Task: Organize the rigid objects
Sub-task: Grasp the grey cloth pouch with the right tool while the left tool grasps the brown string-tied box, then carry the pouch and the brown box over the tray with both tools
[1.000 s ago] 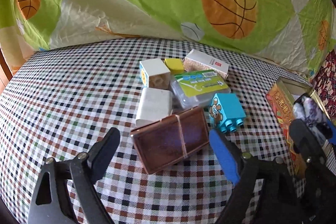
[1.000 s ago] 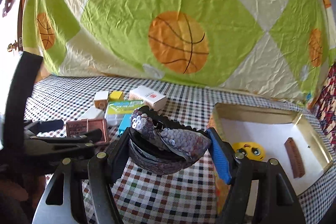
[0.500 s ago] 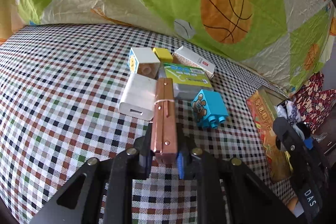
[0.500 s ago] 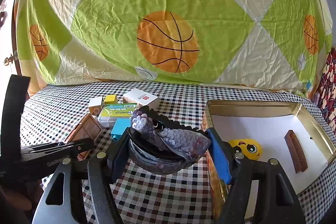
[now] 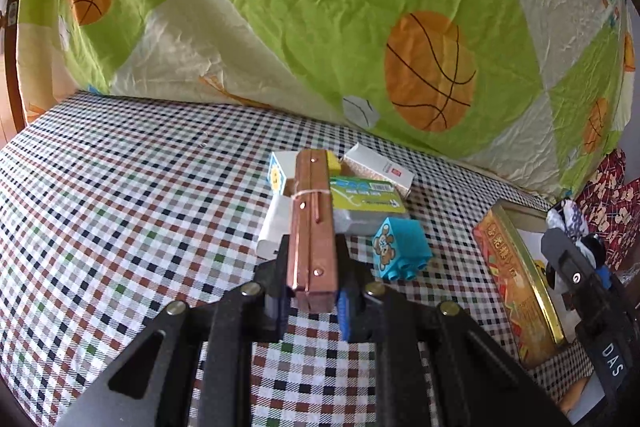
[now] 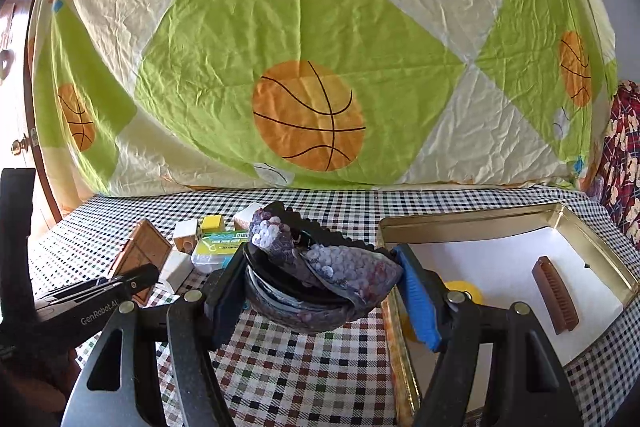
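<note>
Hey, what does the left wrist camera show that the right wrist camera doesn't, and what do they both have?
Only the left wrist view shows the blue toy block with a bear picture, and the narrow edge of the brown wooden box clamped in the left gripper.

Only the right wrist view shows the inside of the gold tin: a brown comb and a yellow round toy, plus the sequined hair clip gripped by the right gripper.

Both show the checked tablecloth, the basketball sheet and the green-labelled case.
</note>
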The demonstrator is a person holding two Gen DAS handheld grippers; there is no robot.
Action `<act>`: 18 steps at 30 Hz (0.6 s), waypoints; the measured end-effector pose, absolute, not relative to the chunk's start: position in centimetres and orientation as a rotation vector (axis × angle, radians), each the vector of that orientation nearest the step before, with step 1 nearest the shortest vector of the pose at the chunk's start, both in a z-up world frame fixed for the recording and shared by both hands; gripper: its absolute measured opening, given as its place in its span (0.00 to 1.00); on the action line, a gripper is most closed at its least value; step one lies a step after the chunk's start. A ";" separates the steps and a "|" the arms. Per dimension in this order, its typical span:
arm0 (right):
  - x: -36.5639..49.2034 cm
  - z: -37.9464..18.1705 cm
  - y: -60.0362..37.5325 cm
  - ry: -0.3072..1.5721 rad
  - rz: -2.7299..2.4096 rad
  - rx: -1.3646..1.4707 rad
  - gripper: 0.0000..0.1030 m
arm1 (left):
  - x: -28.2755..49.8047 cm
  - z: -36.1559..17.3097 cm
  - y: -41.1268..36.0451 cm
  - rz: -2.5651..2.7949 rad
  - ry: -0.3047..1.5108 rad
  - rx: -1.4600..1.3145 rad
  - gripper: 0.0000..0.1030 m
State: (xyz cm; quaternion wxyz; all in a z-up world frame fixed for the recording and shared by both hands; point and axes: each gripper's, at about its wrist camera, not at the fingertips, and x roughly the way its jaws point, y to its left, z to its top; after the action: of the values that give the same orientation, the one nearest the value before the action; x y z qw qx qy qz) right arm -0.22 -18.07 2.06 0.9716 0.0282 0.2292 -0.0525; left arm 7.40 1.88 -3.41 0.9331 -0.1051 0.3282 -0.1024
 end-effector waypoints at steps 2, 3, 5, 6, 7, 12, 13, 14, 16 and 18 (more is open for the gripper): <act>-0.2 2.1 -18.1 0.462 -0.111 0.054 0.69 | 7.1 -3.2 1.7 -0.180 0.652 -0.192 0.16; -0.2 2.2 -18.1 0.456 -0.115 0.050 0.69 | 7.0 -3.1 1.6 -0.169 0.644 -0.177 0.16; -0.6 2.5 -18.1 0.429 -0.125 0.038 0.69 | 6.7 -2.8 1.1 -0.152 0.625 -0.144 0.16; -0.8 2.7 -18.1 0.415 -0.128 0.031 0.69 | 6.5 -2.7 0.8 -0.144 0.611 -0.128 0.16; -1.1 2.9 -18.1 0.402 -0.134 0.022 0.69 | 6.2 -2.5 0.7 -0.139 0.596 -0.119 0.16; -2.2 3.6 -18.3 0.336 -0.160 -0.034 0.69 | 5.0 -1.6 0.1 -0.158 0.532 -0.114 0.16; -2.5 3.8 -18.5 0.321 -0.166 -0.041 0.69 | 4.8 -1.5 -0.1 -0.160 0.530 -0.111 0.16; -2.7 3.9 -18.6 0.314 -0.169 -0.043 0.69 | 4.6 -1.4 -0.4 -0.159 0.527 -0.104 0.16; -2.9 4.0 -19.1 0.307 -0.175 -0.039 0.69 | 4.4 -1.3 -1.0 -0.154 0.522 -0.091 0.16; -3.0 4.0 -19.6 0.312 -0.182 -0.038 0.69 | 4.2 -1.3 -1.5 -0.153 0.518 -0.077 0.16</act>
State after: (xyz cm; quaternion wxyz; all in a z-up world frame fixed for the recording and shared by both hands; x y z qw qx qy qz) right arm -2.96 -19.56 3.95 0.9836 -0.0189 0.1551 -0.0904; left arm 4.16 -1.55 -1.29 0.9630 -0.0382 0.2558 -0.0757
